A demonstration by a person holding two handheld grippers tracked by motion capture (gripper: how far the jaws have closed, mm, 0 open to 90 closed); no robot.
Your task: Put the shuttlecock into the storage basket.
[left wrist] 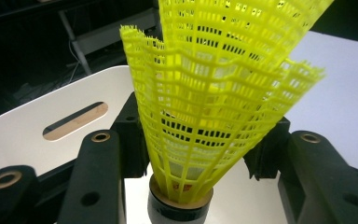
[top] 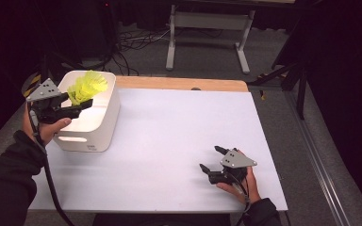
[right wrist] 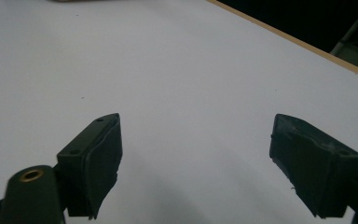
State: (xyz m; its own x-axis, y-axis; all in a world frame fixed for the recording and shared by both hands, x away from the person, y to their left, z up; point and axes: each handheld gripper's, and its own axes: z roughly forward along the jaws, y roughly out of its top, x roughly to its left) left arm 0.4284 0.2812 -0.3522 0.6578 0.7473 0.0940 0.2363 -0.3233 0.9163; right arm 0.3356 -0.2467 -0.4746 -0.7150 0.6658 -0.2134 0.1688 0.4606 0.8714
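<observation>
High view: the left gripper (top: 78,109) hangs over the near-left rim of a white bin (top: 104,123) at the table's left side, its jaws clamped on a yellow shuttlecock (top: 87,87) whose net-like skirt fans out above the bin's open top. The bin's floor is partly screened by the gripper and the skirt, and what shows of the inside is washed out by bright light, so whether anything lies inside cannot be told. A slot handle is cut into the bin's near wall.

In the left gripper view the yellow shuttlecock (left wrist: 214,93) stands between the black jaws with its dark-banded cork base low in the frame; the base's bottom is cut off by the frame edge, and the skirt's top runs out of the picture. The mesh appears doubled, as if two skirts were nested, though that is hard to make out. Behind it, the white bin (left wrist: 32,126) shows its far wall with a second slot handle.

At the near right of the white table (top: 169,141), well apart from the bin, the right gripper (top: 213,159) rests low in a hand, jaws spread wide with nothing between them. In the right gripper view the right gripper (right wrist: 196,163) looks across bare white tabletop.
</observation>
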